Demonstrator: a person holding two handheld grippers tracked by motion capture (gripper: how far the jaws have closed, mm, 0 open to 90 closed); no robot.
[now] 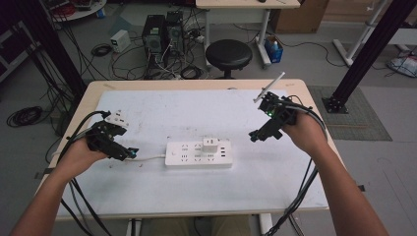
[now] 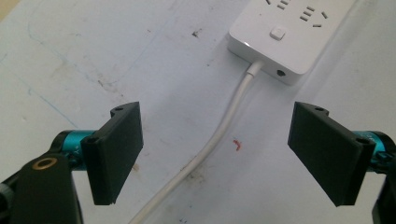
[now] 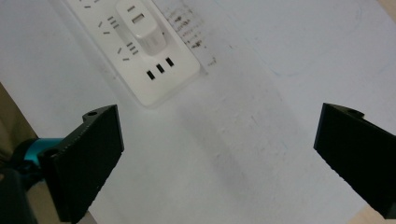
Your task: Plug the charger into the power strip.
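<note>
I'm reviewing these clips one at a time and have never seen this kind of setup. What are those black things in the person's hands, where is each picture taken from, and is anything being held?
A person sits at a table covered with a white sheet and holds a hand tool in each hand; each tool ends in a two-jaw gripper. The high view looks down from above the person, whose forearms come in from the bottom. There the left gripper is low near the table and the right gripper is raised above it.

The other two pictures come from small cameras riding on the grippers, looking along their black jaws.

On the sheet lies a white power strip with a white charger plugged into it. Its white cable runs between the left gripper's jaws, which stand apart and do not press it. The right gripper's jaws are wide open with nothing between them. Nothing is held.
</note>
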